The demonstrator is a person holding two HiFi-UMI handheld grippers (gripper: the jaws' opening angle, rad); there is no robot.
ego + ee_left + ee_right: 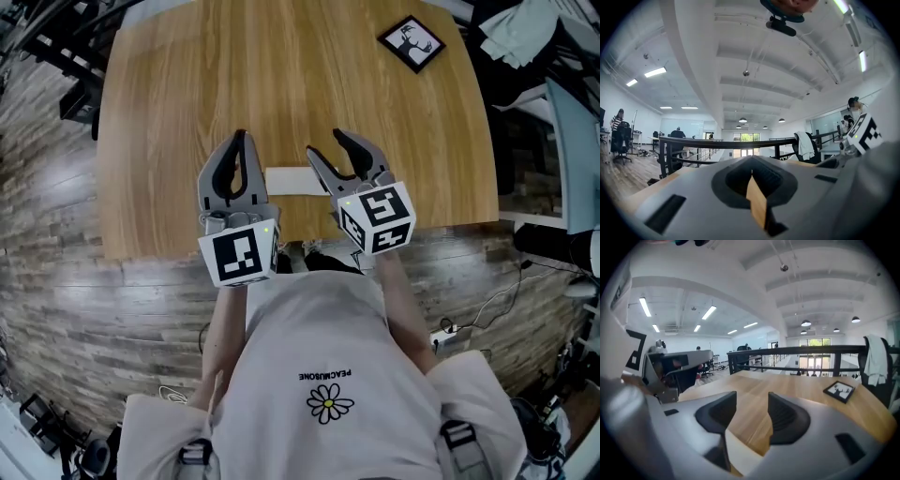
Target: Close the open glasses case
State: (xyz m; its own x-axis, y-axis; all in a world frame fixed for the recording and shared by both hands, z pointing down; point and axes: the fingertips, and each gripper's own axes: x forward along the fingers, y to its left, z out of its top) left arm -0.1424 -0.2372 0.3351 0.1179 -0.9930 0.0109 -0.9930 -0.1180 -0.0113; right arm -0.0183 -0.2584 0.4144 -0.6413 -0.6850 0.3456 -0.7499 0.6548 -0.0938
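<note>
Wood tabletop (178, 84) is carrying everything here. The left tool (240, 139) is hanging above it with its jaws pressed together on nothing. Just to its right the white case (289, 181) is lying flat, partly hidden, and I am not managing to tell whether its lid is standing up. The right tool (323, 142) is hovering just right of the case with its jaws standing apart and empty, its tips reaching past the case rather than over it.

The main risk is sliding. The case is sitting near the tabletop's edge behind both tools, and with the left tool closed and not bracing it, a push on the lid could be shoving it off. Open jaws could also be snagging the lid instead of pressing it. The frame (412, 43), far ahead of the right tool, is posing no trouble.
</note>
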